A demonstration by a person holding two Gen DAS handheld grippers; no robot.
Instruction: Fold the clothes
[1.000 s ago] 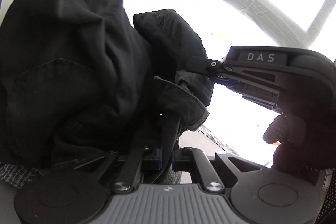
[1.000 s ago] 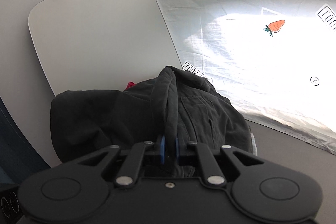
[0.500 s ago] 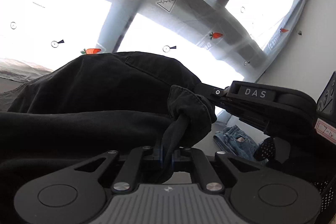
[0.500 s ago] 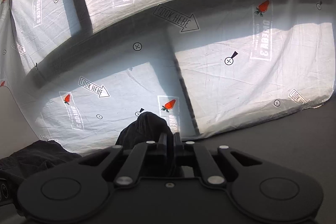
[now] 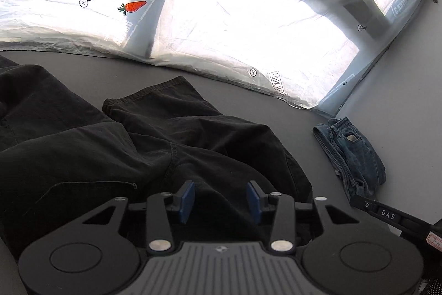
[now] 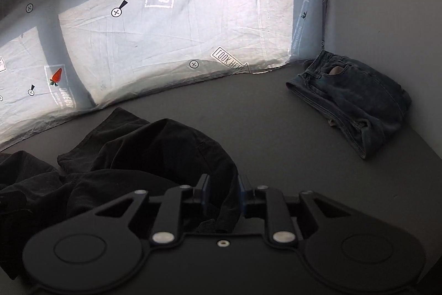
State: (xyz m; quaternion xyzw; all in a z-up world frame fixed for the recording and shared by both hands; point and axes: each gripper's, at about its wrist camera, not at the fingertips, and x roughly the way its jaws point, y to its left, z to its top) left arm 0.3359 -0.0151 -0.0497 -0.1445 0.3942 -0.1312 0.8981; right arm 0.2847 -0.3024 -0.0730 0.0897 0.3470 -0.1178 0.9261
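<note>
A black pair of trousers (image 5: 116, 154) lies crumpled on the dark grey table, its legs reaching toward the back. It also shows in the right wrist view (image 6: 132, 156). My left gripper (image 5: 219, 201) is open just above the garment's near part, blue pads apart, nothing between them. My right gripper (image 6: 222, 192) is open at the garment's right edge, with a fold of black cloth lying loose between its jaws. The right gripper's body (image 5: 392, 217) shows at the lower right of the left wrist view.
A folded pair of blue jeans (image 6: 356, 101) lies at the table's far right corner, also visible in the left wrist view (image 5: 350, 154). A white printed sheet (image 6: 165, 26) hangs behind the table (image 6: 276, 134). A grey wall (image 6: 386, 4) stands at the right.
Both grippers held the black garment lifted and shut on it. Now the garment lies on the table and both grippers have opened and let go.
</note>
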